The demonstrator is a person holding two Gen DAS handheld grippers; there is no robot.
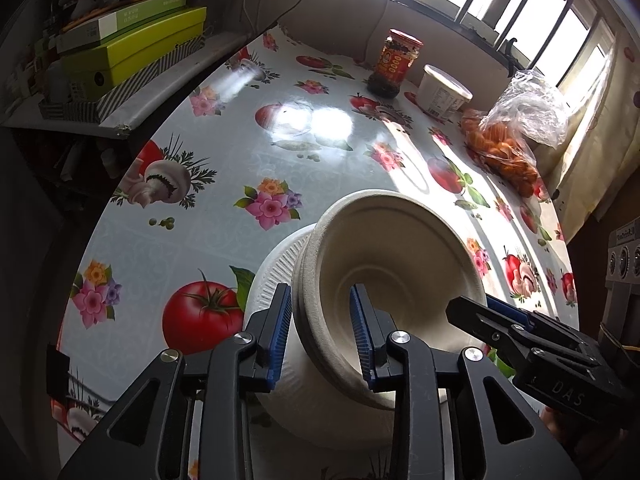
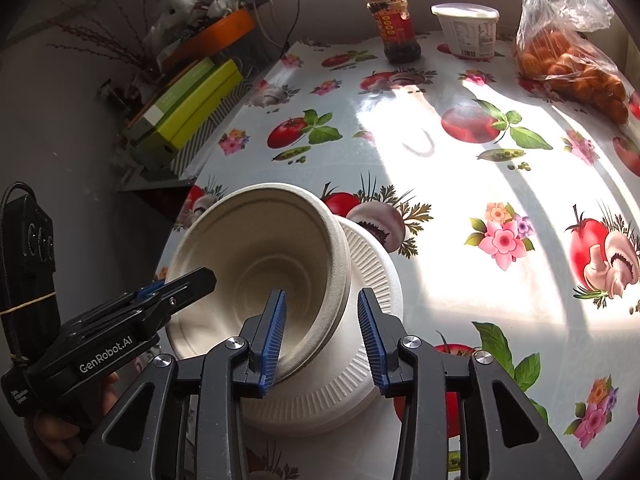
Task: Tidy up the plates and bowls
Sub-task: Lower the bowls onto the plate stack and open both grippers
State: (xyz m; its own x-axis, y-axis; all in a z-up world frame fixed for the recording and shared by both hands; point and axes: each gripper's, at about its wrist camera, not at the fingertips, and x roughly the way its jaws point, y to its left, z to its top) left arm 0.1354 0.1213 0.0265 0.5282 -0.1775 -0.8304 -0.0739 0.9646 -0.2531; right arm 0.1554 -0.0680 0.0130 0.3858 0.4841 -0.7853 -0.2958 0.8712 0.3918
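At the near edge of the table [image 1: 224, 92], under a vegetable-and-flower print oilcloth: stack of beige pulp bowls [image 1: 384, 276], nested, sitting on white ribbed plates [image 1: 276, 264]. Bowls tilted on the plates, not seated level.

Left gripper [image 1: 322, 334]: jaws parted, straddling the left rim of the bowl stack, one blue pad outside the wall, one inside. Gap visible on both sides of the rim; no pad pressing on it. Nothing held.

Right gripper [image 2: 322, 334]: jaws likewise parted, astride the right rim of the same stack, inner pad inside the bowl, outer pad over the plate's ribbed border. Clear of the rim on both faces. Nothing held.

Along the far edge, well apart from the stack: red-labelled jar [image 1: 394, 64], white lidded tub [image 1: 442, 92] just beside it, clear plastic bag of small orange fruit [image 1: 508, 148] toward the far right corner.

Off the table's left edge: green boxes [image 1: 132, 48] piled on a shelf.
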